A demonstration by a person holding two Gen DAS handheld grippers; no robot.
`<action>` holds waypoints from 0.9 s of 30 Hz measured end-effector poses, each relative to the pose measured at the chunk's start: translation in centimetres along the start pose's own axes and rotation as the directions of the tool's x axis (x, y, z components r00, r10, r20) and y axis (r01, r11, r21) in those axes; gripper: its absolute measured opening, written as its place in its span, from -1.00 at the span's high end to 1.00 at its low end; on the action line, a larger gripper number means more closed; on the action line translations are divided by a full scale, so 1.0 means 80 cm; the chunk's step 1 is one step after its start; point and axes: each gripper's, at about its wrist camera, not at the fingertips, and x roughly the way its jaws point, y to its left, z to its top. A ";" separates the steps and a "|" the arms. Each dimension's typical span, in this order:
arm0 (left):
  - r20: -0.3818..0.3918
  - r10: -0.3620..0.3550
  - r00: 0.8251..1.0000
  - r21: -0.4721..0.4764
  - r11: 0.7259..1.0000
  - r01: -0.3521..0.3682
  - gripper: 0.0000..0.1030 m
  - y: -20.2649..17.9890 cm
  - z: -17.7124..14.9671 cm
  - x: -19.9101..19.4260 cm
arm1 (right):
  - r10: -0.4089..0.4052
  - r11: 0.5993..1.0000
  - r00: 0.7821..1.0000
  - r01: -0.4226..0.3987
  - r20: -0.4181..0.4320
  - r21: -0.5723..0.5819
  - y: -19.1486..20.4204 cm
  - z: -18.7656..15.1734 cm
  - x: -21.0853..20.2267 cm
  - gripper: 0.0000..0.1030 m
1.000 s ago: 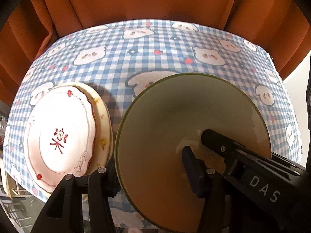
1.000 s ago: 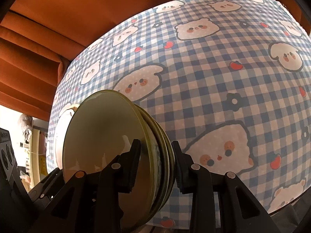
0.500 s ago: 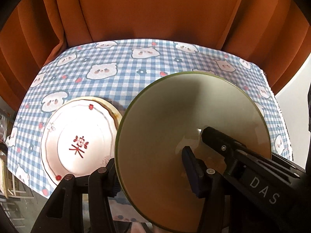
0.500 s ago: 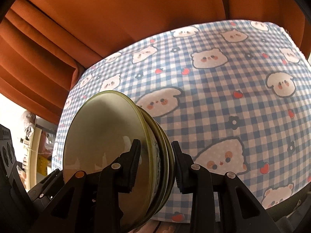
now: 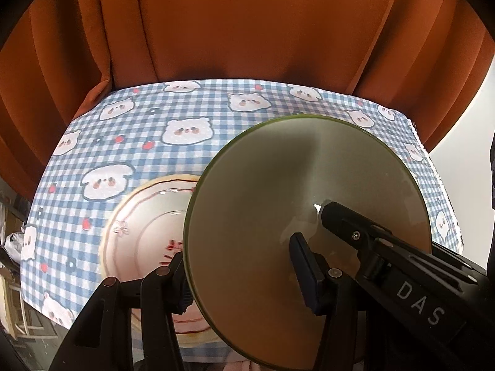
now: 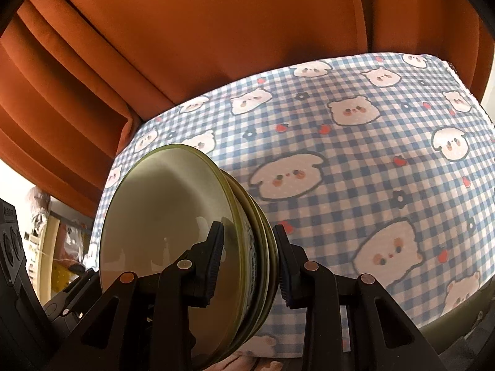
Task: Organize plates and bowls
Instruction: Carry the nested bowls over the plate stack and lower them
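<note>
Behind green bowls (image 5: 278, 204), half-hidden floral plate (image 5: 145, 225)

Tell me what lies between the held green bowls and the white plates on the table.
Nothing visible. Both tongs, left and right, clamp the stack of green bowls, held up clear of the cloth. It partly overlaps the white flowered plates from above; only air shows between them.

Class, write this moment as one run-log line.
left claw: shut on bowls | right claw: shut on bowls | plates: on table
</note>
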 end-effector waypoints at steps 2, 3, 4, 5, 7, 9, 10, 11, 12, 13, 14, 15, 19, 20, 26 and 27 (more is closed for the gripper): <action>-0.002 -0.005 1.000 0.001 1.000 0.005 -0.03 0.017 -0.001 -0.003 | -0.005 1.000 1.000 0.005 -0.001 0.003 0.015 -0.003 0.004 0.32; -0.001 -0.007 1.000 0.001 1.000 0.007 -0.03 0.024 -0.002 -0.004 | -0.007 1.000 1.000 0.007 -0.001 0.004 0.022 -0.005 0.006 0.32; -0.001 -0.009 1.000 0.001 1.000 0.009 -0.03 0.029 -0.004 -0.006 | -0.009 1.000 1.000 0.009 0.000 0.004 0.029 -0.007 0.008 0.32; -0.001 -0.012 1.000 0.000 1.000 0.012 -0.03 0.037 -0.004 -0.006 | -0.012 1.000 1.000 0.012 0.000 0.004 0.036 -0.009 0.010 0.32; -0.005 -0.015 1.000 -0.001 1.000 0.015 -0.03 0.053 -0.006 -0.008 | -0.016 1.000 1.000 0.016 0.001 0.003 0.051 -0.013 0.014 0.32; -0.010 -0.016 1.000 -0.001 1.000 0.016 -0.03 0.065 -0.006 -0.008 | -0.020 1.000 1.000 0.020 -0.001 0.005 0.065 -0.017 0.021 0.32; -0.014 -0.018 1.000 0.000 1.000 0.018 -0.03 0.073 -0.007 -0.008 | -0.021 1.000 1.000 0.021 -0.003 0.007 0.070 -0.019 0.024 0.32; -0.017 -0.019 1.000 0.001 1.000 0.019 -0.03 0.080 -0.008 -0.008 | -0.022 1.000 1.000 0.022 -0.005 0.010 0.077 -0.021 0.028 0.32; -0.021 -0.019 1.000 0.003 1.000 0.020 -0.03 0.088 -0.008 -0.007 | -0.023 1.000 1.000 0.023 -0.007 0.012 0.083 -0.024 0.031 0.32; -0.024 -0.021 1.000 0.006 1.000 0.021 -0.03 0.094 -0.009 -0.007 | -0.024 1.000 1.000 0.024 -0.009 0.015 0.088 -0.026 0.034 0.32; -0.028 -0.022 0.999 0.008 1.000 0.022 -0.03 0.101 -0.010 -0.006 | -0.025 1.000 1.000 0.025 -0.011 0.018 0.093 -0.029 0.038 0.32; -0.033 -0.023 0.999 0.011 1.000 0.024 -0.03 0.107 -0.010 -0.005 | -0.027 0.999 1.000 0.027 -0.014 0.023 0.098 -0.031 0.042 0.32; -0.052 -0.030 0.998 0.019 0.999 0.031 -0.03 0.126 -0.010 0.000 | -0.035 0.999 0.999 0.036 -0.024 0.040 0.115 -0.038 0.056 0.32; -0.061 -0.034 0.998 0.021 0.999 0.036 -0.03 0.130 -0.010 0.002 | -0.038 0.998 0.999 0.039 -0.028 0.046 0.119 -0.040 0.060 0.32; -0.119 -0.067 0.991 0.025 0.997 0.071 -0.03 0.145 -0.012 0.021 | -0.074 0.994 0.995 0.078 -0.062 0.077 0.130 -0.046 0.080 0.32; -0.129 -0.073 0.989 0.025 0.997 0.077 -0.03 0.146 -0.011 0.024 | -0.082 0.993 0.994 0.088 -0.071 0.082 0.129 -0.047 0.083 0.32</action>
